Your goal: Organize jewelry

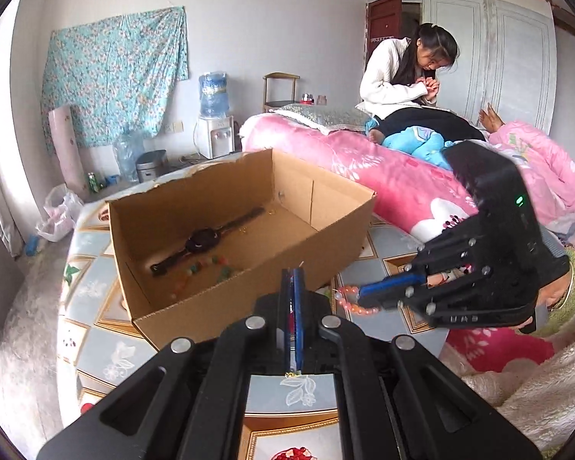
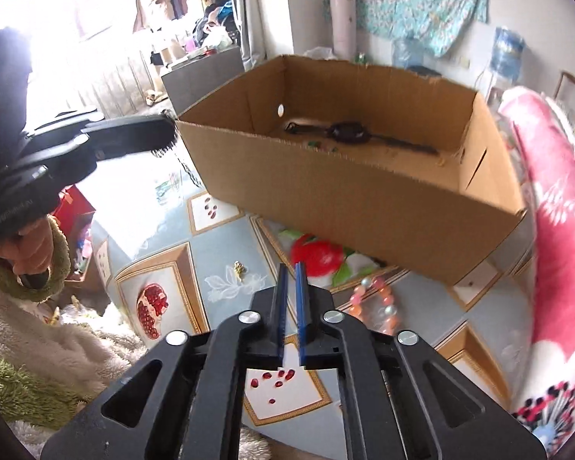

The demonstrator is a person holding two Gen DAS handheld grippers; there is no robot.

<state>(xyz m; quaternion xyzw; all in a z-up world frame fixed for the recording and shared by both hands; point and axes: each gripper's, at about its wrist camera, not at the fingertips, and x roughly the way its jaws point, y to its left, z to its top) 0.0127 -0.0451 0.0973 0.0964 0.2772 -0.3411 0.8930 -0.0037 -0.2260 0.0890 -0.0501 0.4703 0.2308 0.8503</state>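
An open cardboard box point(image 1: 249, 291) point(image 2: 345, 199) stands on the fruit-patterned tablecloth point(image 2: 218, 237). Inside lie a black wristwatch point(image 1: 201, 239) point(image 2: 349, 132) and several loose coloured beads point(image 1: 203, 264). My left gripper point(image 1: 293, 270) point(image 2: 168, 134) is shut near the box's corner, and a thin dark chain point(image 2: 186, 168) hangs from its tips. My right gripper point(image 2: 291, 266) point(image 1: 360, 293) hovers over the cloth in front of the box, jaws slightly apart with nothing between them. A pink-and-orange bead bracelet point(image 2: 375, 303) point(image 1: 349, 301) sits just right of its fingers. A small gold charm point(image 2: 239, 268) lies to the left.
A bed with a pink quilt point(image 1: 383, 176) borders the table, and a person point(image 1: 395, 84) sits on it. A fluffy cream blanket point(image 2: 38, 329) lies at the near edge. A water dispenser point(image 1: 214, 134) and bags stand on the floor beyond.
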